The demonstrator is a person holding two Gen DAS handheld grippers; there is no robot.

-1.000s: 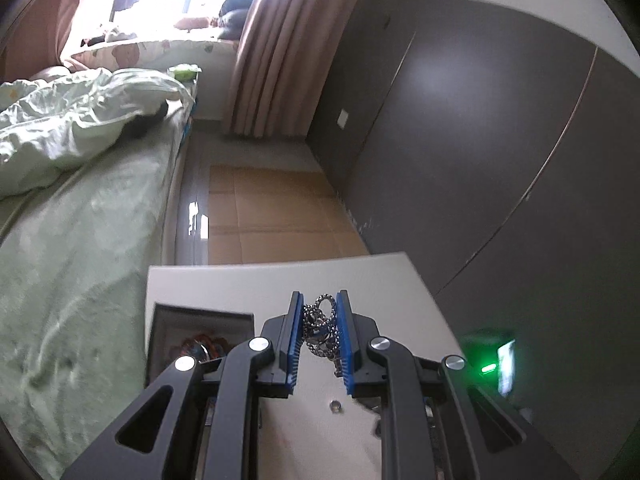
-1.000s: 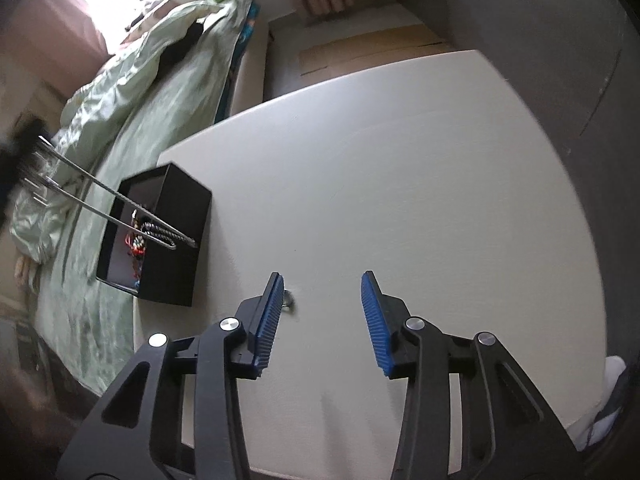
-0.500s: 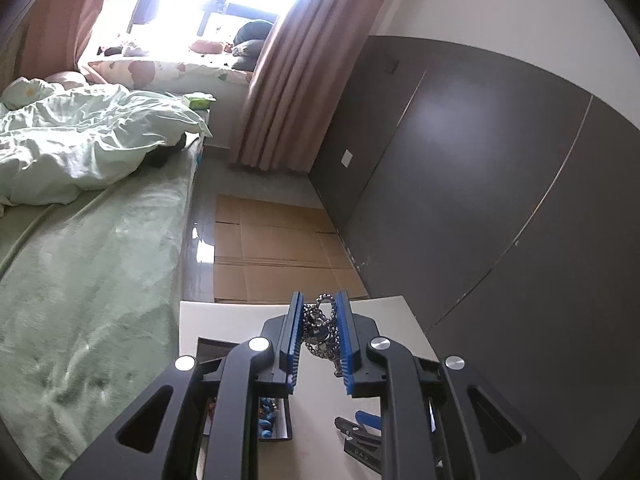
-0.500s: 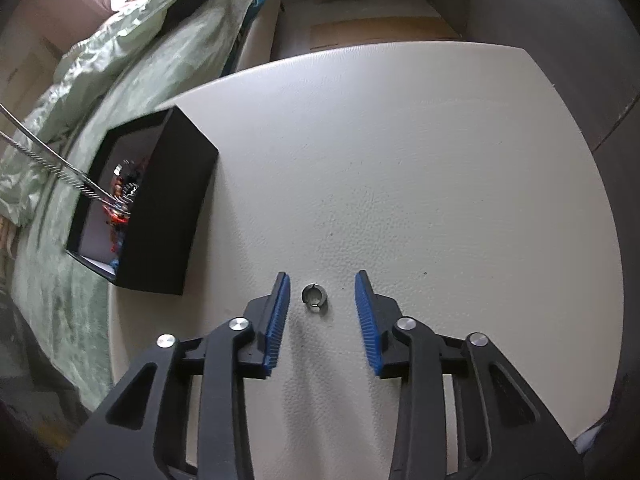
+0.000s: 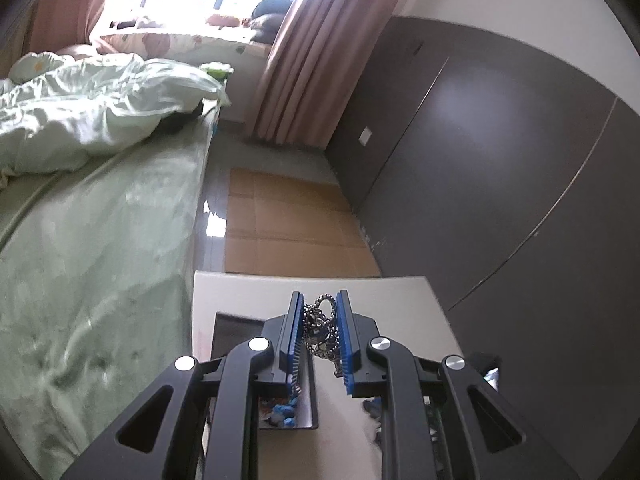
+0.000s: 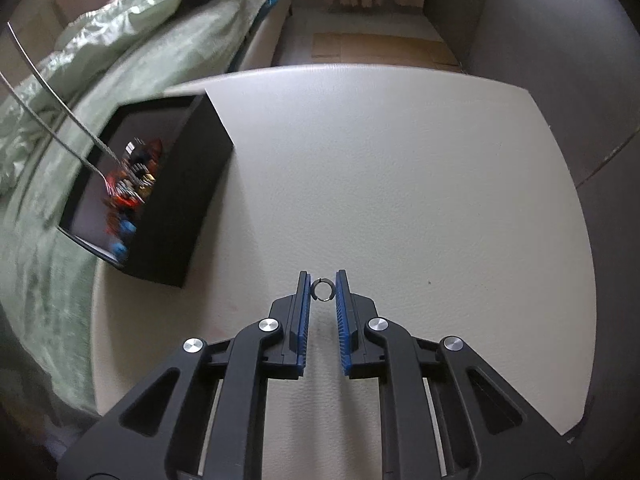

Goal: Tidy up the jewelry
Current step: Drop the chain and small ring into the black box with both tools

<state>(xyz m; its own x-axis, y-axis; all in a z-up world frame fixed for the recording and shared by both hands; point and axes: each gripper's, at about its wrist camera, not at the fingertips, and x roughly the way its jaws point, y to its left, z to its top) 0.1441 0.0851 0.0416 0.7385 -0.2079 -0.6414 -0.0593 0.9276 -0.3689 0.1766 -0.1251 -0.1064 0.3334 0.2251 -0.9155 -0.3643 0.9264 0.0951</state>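
My left gripper (image 5: 318, 312) is shut on a bunched silver chain (image 5: 320, 330) and holds it above the black jewelry box (image 5: 240, 330). In the right wrist view the same chain hangs as two long strands (image 6: 60, 136) down into that box (image 6: 188, 200), which holds several colourful pieces (image 6: 128, 184). My right gripper (image 6: 323, 289) is low over the white table (image 6: 400, 184) with its blue pads close on either side of a small silver ring (image 6: 322, 289). Whether the pads touch the ring I cannot tell.
The box stands near the table's left edge, beside a bed with green bedding (image 6: 60, 92). A dark wardrobe wall (image 5: 500, 160) runs along the right. Cardboard sheets (image 5: 288, 224) lie on the floor beyond the table.
My right gripper's jaws have narrowed around the ring and moved forward so the ring sits between the tips. My left gripper has kept hold of the chain over the box.
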